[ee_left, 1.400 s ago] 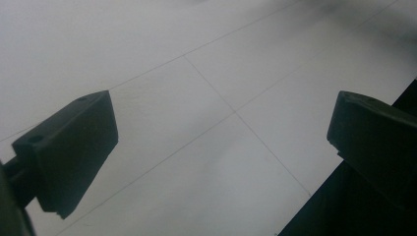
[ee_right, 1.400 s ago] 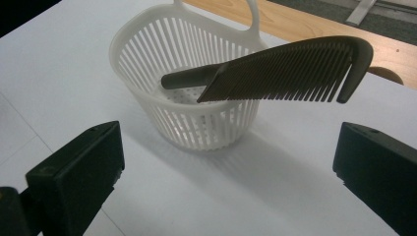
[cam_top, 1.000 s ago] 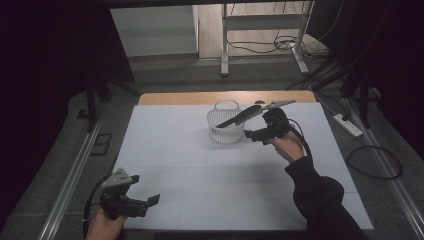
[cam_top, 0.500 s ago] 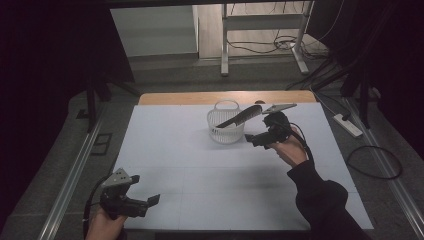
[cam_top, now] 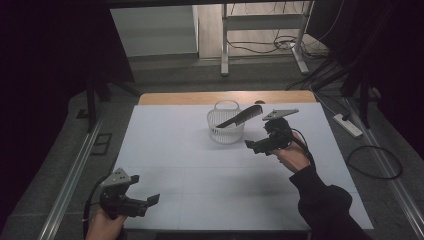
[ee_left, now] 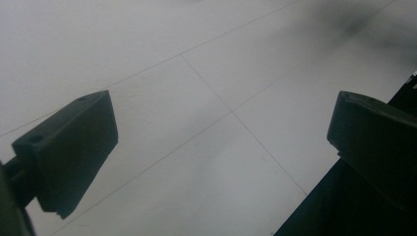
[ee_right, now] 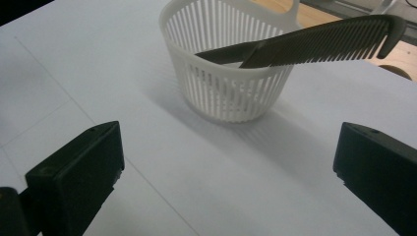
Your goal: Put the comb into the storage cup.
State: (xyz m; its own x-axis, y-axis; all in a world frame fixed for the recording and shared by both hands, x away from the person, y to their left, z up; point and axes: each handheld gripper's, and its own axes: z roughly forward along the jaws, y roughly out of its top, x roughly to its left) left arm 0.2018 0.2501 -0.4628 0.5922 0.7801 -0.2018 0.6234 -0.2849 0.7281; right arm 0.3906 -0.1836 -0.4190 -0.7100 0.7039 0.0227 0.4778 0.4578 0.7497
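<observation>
Two grippers are in our hands, and both stand spread with nothing between their jaws. We take the white slatted basket (cam_top: 226,128) as our landmark: it sits on the white table cover (cam_top: 200,165) toward the far edge, and a black comb (cam_top: 241,116) lies propped in it, handle end down inside, toothed end poking up over the rim on the right. How far the handle reaches inside we cannot tell, since the slats hide it; in the right gripper view the comb (ee_right: 314,43) crosses the basket (ee_right: 221,88) rim and its lower end is lost behind the wall.

Our right gripper (cam_top: 260,146) hangs just right of the basket and a little nearer to us, jaws pointing left, apart from it; the right hand (cam_top: 292,157) grips it from behind, with a dark sleeve (cam_top: 325,200) trailing to the frame's bottom edge, where it is cut off. Our left gripper (cam_top: 142,205) rests well apart from the basket, at the near left corner of the cover, and our left hand (cam_top: 102,225) is cropped at the bottom edge.
</observation>
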